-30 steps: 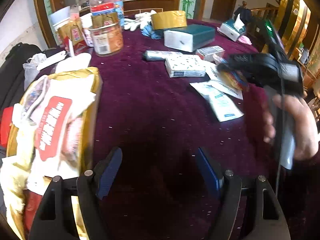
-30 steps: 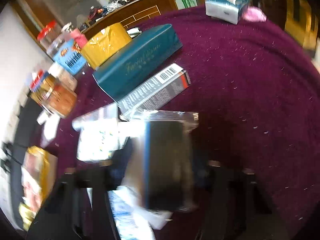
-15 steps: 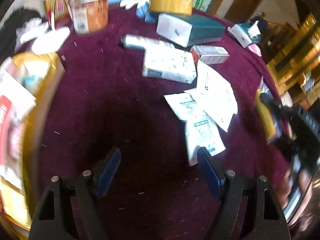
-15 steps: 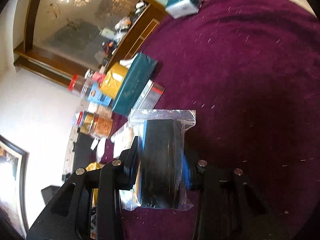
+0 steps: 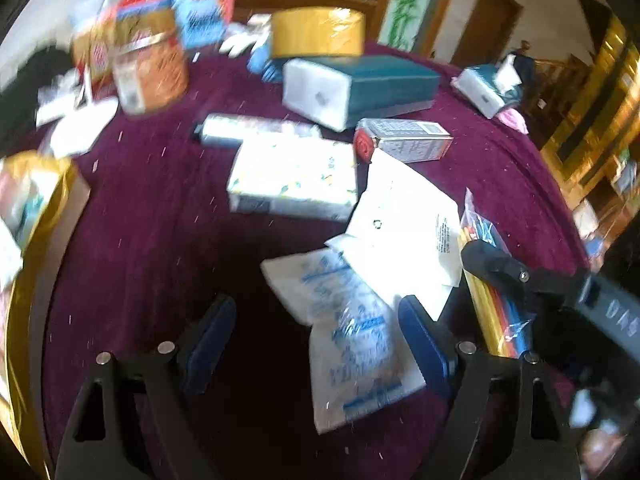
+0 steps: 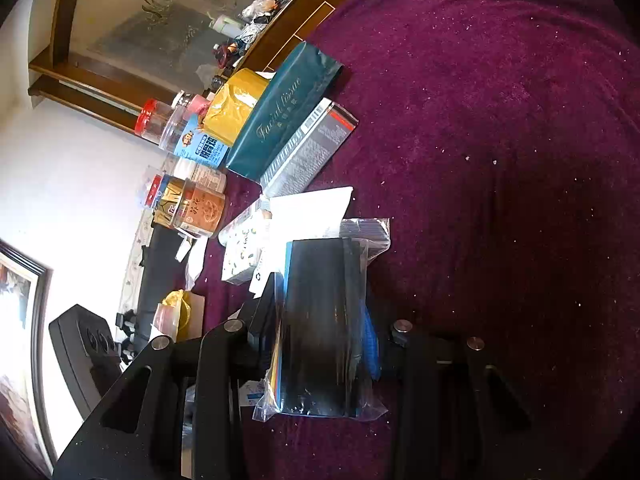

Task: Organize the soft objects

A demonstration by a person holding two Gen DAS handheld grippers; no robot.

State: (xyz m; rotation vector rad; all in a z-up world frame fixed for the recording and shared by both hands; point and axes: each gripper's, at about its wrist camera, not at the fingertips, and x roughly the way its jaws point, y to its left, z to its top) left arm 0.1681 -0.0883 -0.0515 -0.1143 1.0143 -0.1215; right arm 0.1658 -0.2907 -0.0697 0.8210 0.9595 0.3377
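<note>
- The right gripper (image 6: 320, 340) is clamped on a clear zip bag of coloured sheets (image 6: 320, 320), pressing it from both flat sides. Its jaws have just been closing further, with the bag between them.
- The bag stands on edge between the pads, above the purple tablecloth (image 6: 500, 160), with its sealed top pointing away from the gripper.
- Handling judgement: the bag appears light and flexible, and its plastic film is likely slippery. A grip across the thick middle of the stack, as here, should hold better than a grip on the loose film edges.
- In the left wrist view the same bag (image 5: 492, 280) shows yellow, red and blue edges and sits at the right side of the table, beside a white printed pouch (image 5: 404, 216).
- The left gripper (image 5: 316, 336) is spread wide and holds nothing. Its jaws have just been closing slightly, with no pad pressing on anything.
- A blue-printed clear packet (image 5: 352, 340) lies flat on the cloth, seen between the left jaws and close to the right-hand pad; contact cannot be confirmed.
- Handling judgement: this packet looks thin, soft and limp. It should be taken across its narrow width near the middle, since a hold at one end would let it droop.
</note>
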